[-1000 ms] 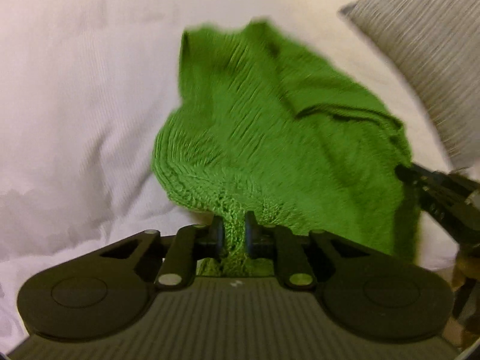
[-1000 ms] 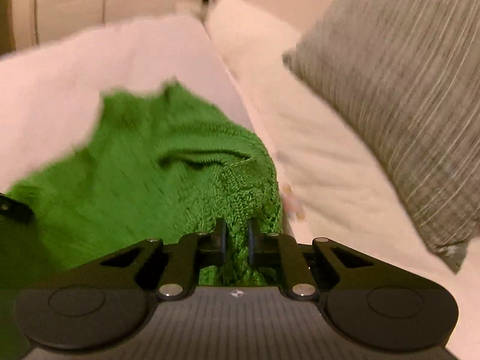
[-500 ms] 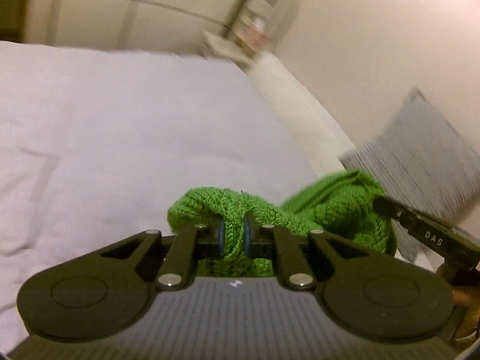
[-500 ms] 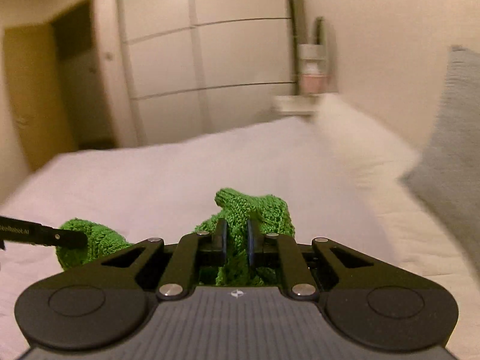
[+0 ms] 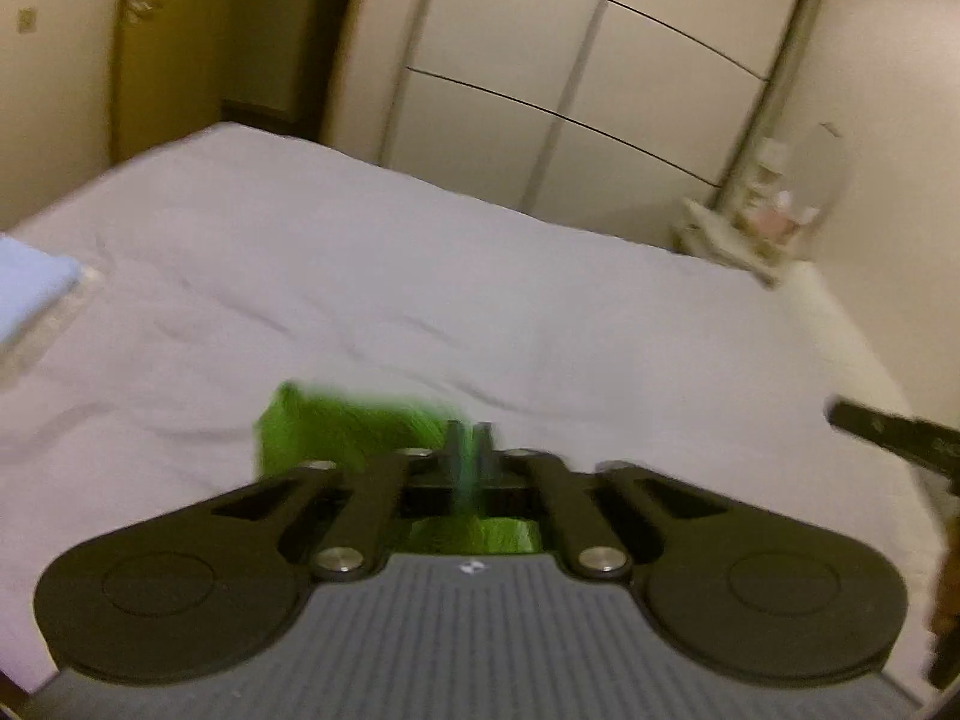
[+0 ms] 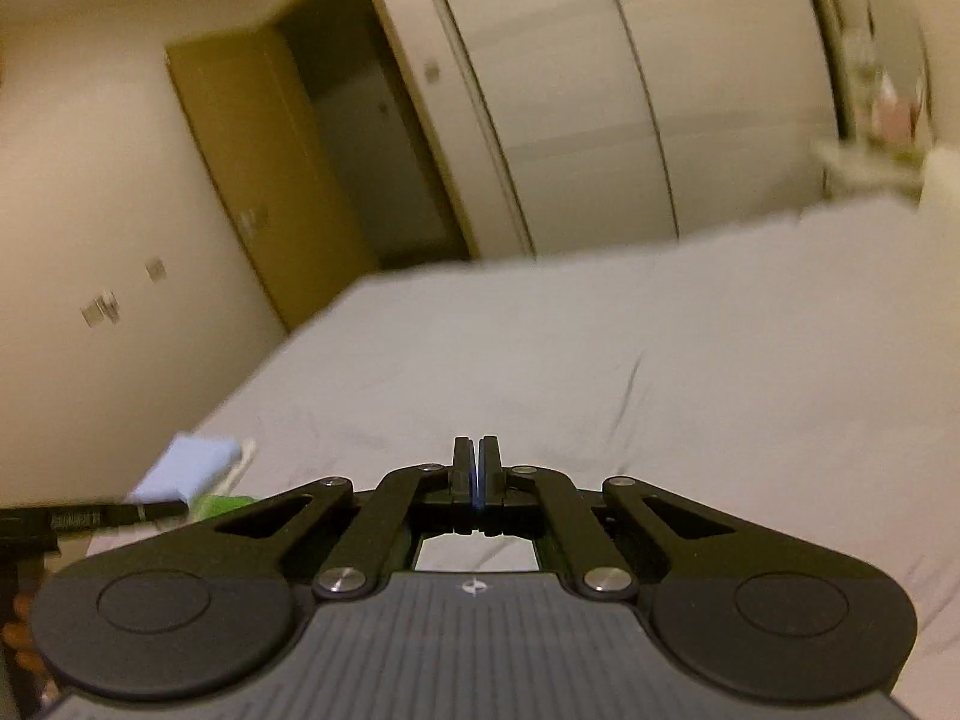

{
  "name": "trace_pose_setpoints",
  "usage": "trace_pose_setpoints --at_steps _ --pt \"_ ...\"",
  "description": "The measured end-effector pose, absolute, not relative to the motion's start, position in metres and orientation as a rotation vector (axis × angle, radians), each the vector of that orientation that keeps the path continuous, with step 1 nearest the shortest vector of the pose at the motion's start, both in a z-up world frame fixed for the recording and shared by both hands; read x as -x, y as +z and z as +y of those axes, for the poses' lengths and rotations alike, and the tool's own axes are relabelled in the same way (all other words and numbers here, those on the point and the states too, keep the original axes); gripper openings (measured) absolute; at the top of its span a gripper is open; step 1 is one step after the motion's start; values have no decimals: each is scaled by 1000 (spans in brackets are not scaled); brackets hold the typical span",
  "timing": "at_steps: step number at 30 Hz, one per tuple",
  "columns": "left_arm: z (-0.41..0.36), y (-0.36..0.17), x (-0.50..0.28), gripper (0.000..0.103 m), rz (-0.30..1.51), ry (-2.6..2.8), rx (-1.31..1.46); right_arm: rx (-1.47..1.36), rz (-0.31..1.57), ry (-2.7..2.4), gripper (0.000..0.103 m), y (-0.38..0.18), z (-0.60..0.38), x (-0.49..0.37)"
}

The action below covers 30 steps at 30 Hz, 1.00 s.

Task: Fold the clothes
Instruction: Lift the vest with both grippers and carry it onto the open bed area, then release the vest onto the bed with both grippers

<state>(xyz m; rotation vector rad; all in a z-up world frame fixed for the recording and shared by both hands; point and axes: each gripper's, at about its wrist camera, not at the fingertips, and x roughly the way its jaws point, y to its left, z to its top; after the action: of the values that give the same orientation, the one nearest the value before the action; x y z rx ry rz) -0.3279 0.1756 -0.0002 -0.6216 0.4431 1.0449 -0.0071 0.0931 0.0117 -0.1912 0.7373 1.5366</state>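
Now | step: carrying green knit (image 5: 336,426) above bed (image 5: 540,312) | left gripper (image 5: 467,438) pinching knit | right gripper (image 6: 475,468) pressed together, holding nothing | next: probably lay it flat, regrasp edge

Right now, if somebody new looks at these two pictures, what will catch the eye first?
First the bright green knitted garment, pinched in the left gripper low over the white bed. Next the right gripper, jaws pressed together with no cloth between them. A folded light blue cloth lies near the bed's left edge.
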Motion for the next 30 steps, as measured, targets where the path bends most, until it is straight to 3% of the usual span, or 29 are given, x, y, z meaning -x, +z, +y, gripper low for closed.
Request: trace_pose_setpoints --at_steps 2,5,8,11,14,17,21,30 --pt "211 -9 362 0 494 1036 630 259 810 1484 6 -12 118 45" --pt "244 -36 400 0 627 1004 698 343 934 1404 33 -53 138 87" --pt "256 -70 432 2 728 949 800 417 1066 1323 33 -91 145 121" --pt "249 -100 443 2 826 910 875 461 1150 1270 45 -112 132 142" --pt "229 -120 452 7 908 896 901 532 1184 1241 45 -121 112 173" --pt "209 -135 459 13 980 888 909 552 1186 1231 54 -131 102 200" --pt "181 -134 450 21 1037 925 854 576 1141 1260 62 -125 87 212" --pt "98 -112 454 28 1057 1033 776 590 1087 1314 68 -108 15 226"
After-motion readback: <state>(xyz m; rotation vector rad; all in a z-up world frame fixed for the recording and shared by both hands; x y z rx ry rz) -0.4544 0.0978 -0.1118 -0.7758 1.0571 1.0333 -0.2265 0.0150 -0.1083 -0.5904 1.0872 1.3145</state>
